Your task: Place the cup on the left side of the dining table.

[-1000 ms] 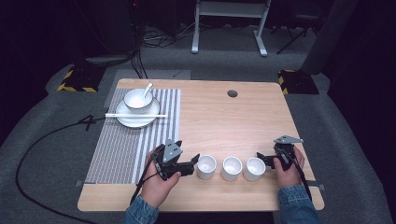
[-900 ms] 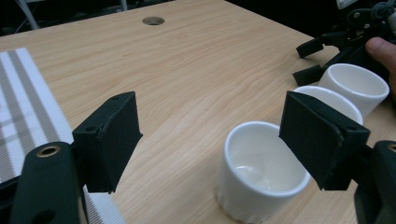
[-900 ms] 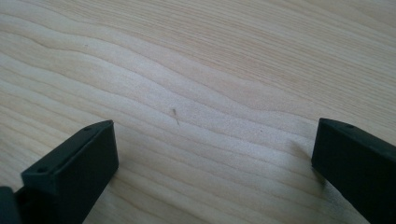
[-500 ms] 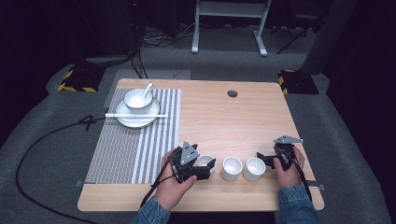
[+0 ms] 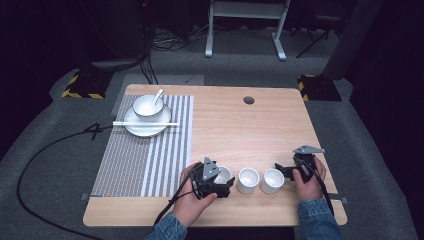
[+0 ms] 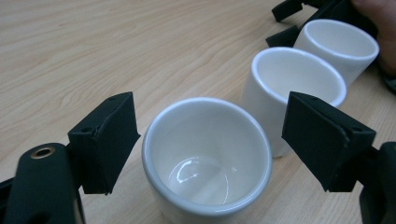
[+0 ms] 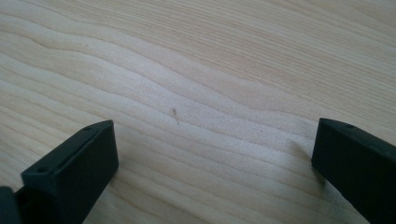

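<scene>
The nearest cup (image 6: 207, 161) now stands between the jaws of the left gripper (image 5: 216, 181), which a second ago was still to its left and has since slid in along the front of the table (image 5: 240, 125) until the cup sits in the gap. In the left gripper view the jaws are spread wide, one black pad on each side of the white rim, and neither looks to be touching the wall yet, so the cup is framed but not gripped. It is the left one of a row of three: the middle cup (image 6: 294, 91) stands just beside it, close enough that the far pad sits in front of that cup's side, and the third cup (image 6: 338, 44) comes after it, with the right gripper (image 5: 284, 172) just beyond. That gripper has not shifted over the last second; its own view looks down on bare wood between two well-parted jaws, holding nothing. Judging from this, the approach is done and the squeeze is the step in hand; the tight spacing means the far pad could nudge the middle cup as the jaws come together. Well apart, at the back left, a bowl with a spoon (image 5: 148, 106) rests on a plate on the striped mat (image 5: 145, 160), chopsticks (image 5: 145, 123) laid across.
</scene>
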Tool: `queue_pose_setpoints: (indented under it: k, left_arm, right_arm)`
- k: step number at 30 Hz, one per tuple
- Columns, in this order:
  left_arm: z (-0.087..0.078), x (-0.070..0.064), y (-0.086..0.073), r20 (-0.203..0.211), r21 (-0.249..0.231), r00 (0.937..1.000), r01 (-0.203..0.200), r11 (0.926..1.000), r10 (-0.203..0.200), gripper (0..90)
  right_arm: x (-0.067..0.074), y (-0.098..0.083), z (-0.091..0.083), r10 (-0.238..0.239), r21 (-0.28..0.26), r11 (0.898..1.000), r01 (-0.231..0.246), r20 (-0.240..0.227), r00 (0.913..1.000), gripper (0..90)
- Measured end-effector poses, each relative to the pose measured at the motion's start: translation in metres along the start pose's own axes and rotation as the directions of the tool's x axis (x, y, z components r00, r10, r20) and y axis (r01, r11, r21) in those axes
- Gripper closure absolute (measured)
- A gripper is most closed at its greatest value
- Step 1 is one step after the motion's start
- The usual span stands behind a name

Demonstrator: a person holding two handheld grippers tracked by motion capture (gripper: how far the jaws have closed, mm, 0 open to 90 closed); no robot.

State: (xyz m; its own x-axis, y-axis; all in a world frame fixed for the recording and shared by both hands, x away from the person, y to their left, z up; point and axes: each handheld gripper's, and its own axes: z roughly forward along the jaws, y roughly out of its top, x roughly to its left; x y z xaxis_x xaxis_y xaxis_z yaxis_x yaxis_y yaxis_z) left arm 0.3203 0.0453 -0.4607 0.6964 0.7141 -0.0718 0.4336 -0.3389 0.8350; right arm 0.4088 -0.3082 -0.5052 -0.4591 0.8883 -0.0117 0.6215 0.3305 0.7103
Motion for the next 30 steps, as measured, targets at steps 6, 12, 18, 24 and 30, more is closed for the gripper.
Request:
queue_pose_setpoints:
  k: [6,12,18,24,30]
  left_arm:
    - [0.010,0.000,-0.009,-0.007,0.037,1.0000,0.007,0.9993,-0.007,18.6]
    - [0.018,-0.001,-0.016,-0.019,0.064,0.9998,-0.010,0.9979,0.011,19.8]
    - [0.022,0.001,-0.022,-0.009,0.047,0.9997,-0.021,0.9987,0.021,26.8]
    - [0.022,0.003,-0.022,0.015,0.042,0.9990,-0.042,0.9982,0.041,27.0]
    - [0.022,0.003,-0.021,0.015,0.048,0.9985,-0.053,0.9974,0.052,27.0]
  right_arm:
    - [0.000,0.000,0.000,0.000,0.000,1.000,0.000,0.000,1.0000,0.3]
    - [0.000,0.000,0.000,0.000,0.000,1.000,0.000,0.000,1.0000,0.3]
    - [0.000,0.000,0.000,0.000,0.000,1.000,0.000,0.000,1.0000,0.3]
    - [0.000,0.000,0.000,0.000,0.000,1.000,0.000,0.000,1.0000,0.3]
    - [0.000,0.000,0.000,0.000,0.000,1.000,0.000,0.000,1.0000,0.3]
